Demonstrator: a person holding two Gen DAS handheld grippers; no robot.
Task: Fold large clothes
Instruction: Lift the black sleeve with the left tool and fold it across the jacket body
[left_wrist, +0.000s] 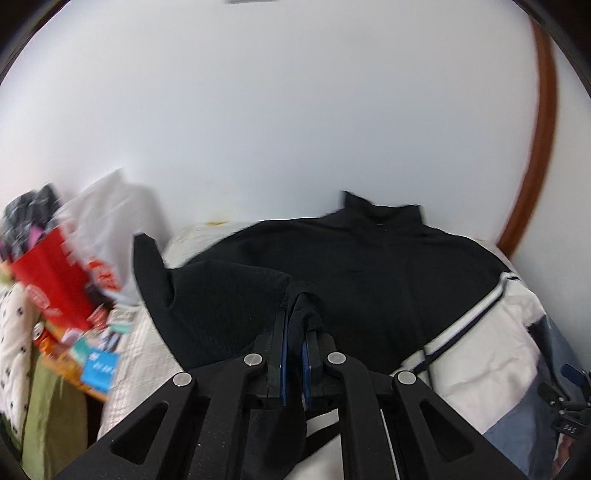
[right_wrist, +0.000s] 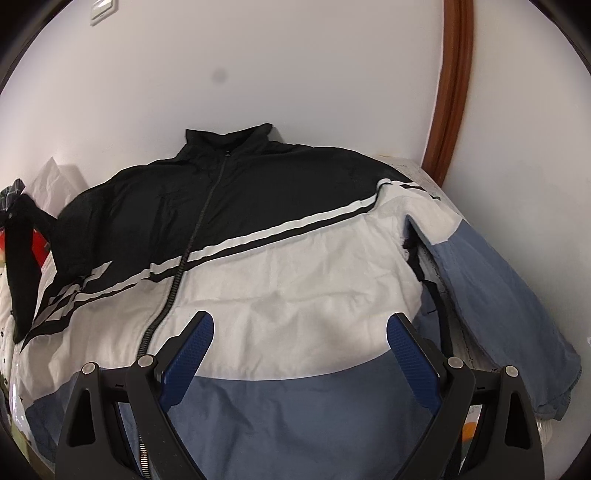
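Observation:
A large zip jacket (right_wrist: 295, 266), black on top, white in the middle and blue at the hem, lies front up on a bed against the wall. My left gripper (left_wrist: 295, 332) is shut on the black cloth of the jacket's left sleeve (left_wrist: 229, 291) and holds it raised above the bed. That raised sleeve (right_wrist: 22, 266) shows as a dark strip at the left edge of the right wrist view. My right gripper (right_wrist: 299, 328) is open above the white and blue front, with nothing between its blue pads (right_wrist: 188, 354). The blue right sleeve (right_wrist: 498, 288) lies flat beside the body.
A white quilted bed cover (left_wrist: 147, 354) lies under the jacket. At the left stand a red bag (left_wrist: 55, 280), a white plastic bag (left_wrist: 110, 229) and small boxes (left_wrist: 99, 369). A brown wooden frame (right_wrist: 450, 92) runs up the white wall at the right.

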